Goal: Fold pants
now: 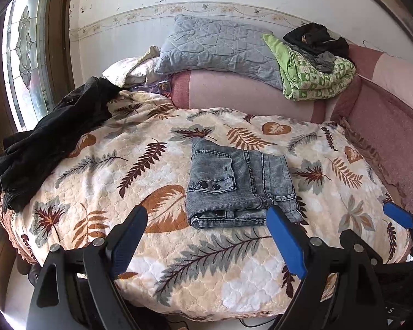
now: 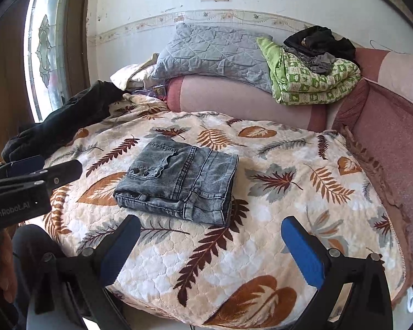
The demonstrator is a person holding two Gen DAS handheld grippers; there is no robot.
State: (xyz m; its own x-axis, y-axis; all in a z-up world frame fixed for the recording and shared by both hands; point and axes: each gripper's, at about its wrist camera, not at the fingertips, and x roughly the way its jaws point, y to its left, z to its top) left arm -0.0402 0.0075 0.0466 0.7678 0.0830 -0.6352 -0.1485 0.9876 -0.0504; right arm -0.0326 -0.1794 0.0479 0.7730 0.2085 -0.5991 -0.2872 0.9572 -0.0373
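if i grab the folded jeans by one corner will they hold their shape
Probably not: the folded jeans are soft stacked denim layers, so they'd likely sag and unfold. Thick seams suggest some weight. On the plush leaf blanket they'd probably drag rather than slide.

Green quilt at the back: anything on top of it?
Black clothes and a gray garment are piled on the green quilt. The quilt rests on the pink sofa arm. Anything buried under the pile is hidden.
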